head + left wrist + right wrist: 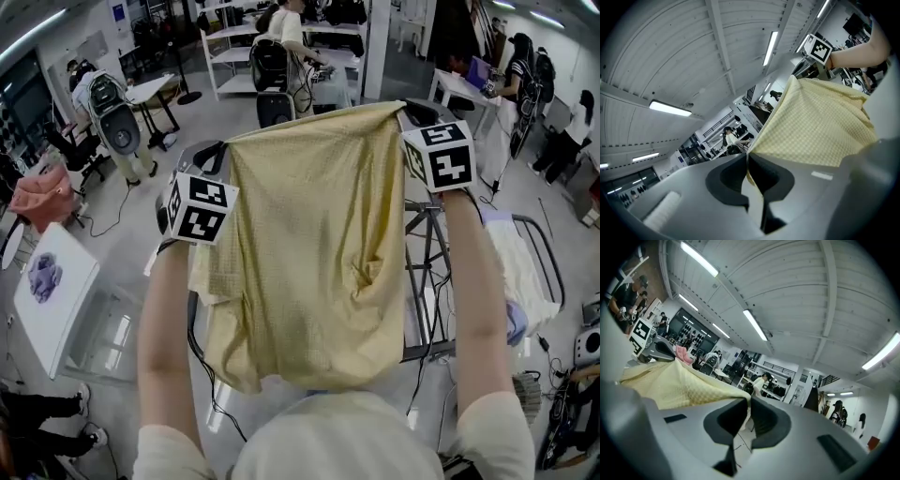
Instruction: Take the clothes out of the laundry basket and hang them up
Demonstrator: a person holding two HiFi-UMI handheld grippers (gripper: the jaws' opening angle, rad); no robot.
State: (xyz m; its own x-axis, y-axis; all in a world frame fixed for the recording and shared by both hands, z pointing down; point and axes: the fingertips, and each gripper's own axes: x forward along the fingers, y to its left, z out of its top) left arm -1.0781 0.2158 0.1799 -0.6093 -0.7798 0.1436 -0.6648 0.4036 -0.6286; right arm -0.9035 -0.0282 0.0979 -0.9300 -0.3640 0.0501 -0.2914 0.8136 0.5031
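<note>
A pale yellow checked garment (309, 253) hangs spread between my two grippers, held up in front of me. My left gripper (217, 150) is shut on its upper left corner, and the cloth (815, 122) runs from those jaws (747, 165) toward the other gripper's marker cube (819, 48). My right gripper (405, 117) is shut on the upper right corner; the yellow cloth (670, 383) leaves its jaws (750, 409) to the left. The garment's lower edge hangs at about my chest. No laundry basket is in view.
A metal drying rack (431, 281) stands behind the garment to the right, with white cloth (520, 272) over it. A white table (47, 291) is at the left, a pink item (42, 192) further back. People sit and stand at desks beyond.
</note>
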